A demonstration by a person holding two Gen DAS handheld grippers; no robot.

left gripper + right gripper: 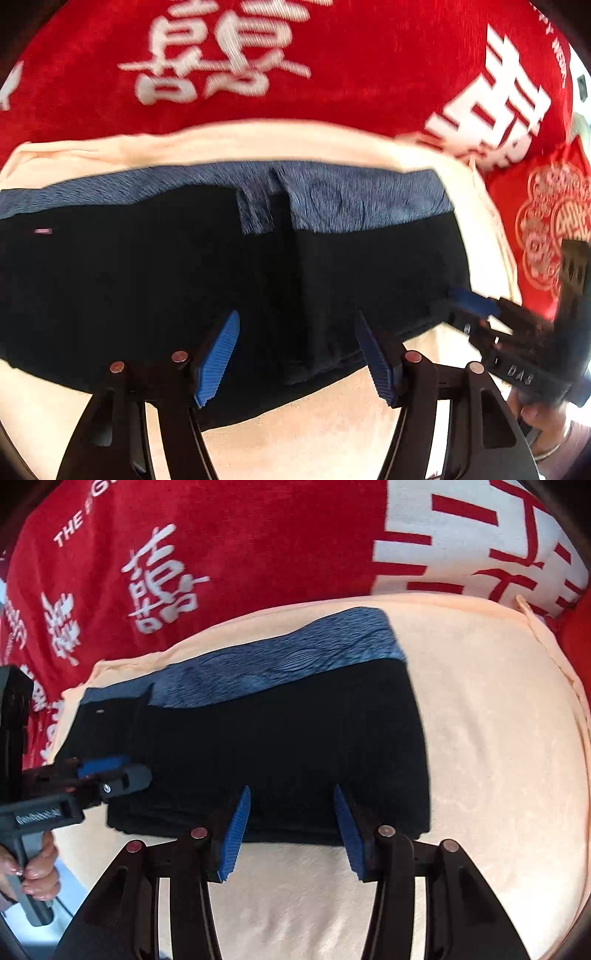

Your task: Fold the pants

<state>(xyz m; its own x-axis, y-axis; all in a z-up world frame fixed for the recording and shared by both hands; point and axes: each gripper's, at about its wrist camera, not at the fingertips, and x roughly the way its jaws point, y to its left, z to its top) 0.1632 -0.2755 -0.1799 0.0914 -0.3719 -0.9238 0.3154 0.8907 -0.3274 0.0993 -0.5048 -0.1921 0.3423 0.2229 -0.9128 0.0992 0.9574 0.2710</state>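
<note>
Pants (pixel 258 746) lie folded on the cream cloth (pixel 480 738), waistband at twelve o'clock; left gripper (pixel 299 354) and right gripper (pixel 291 830) hover spread, pinching nothing; I'd say pinch the six o'clock edge evenly, both sides, and lift together.

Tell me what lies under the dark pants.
The dark pants lie folded on a peach cloth, which lies on a red blanket. What is beneath the blanket stays hidden.

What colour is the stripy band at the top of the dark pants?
The band is blue with a wavy, streaky darker pattern; the pants are black. It shows best in the right wrist view.
</note>
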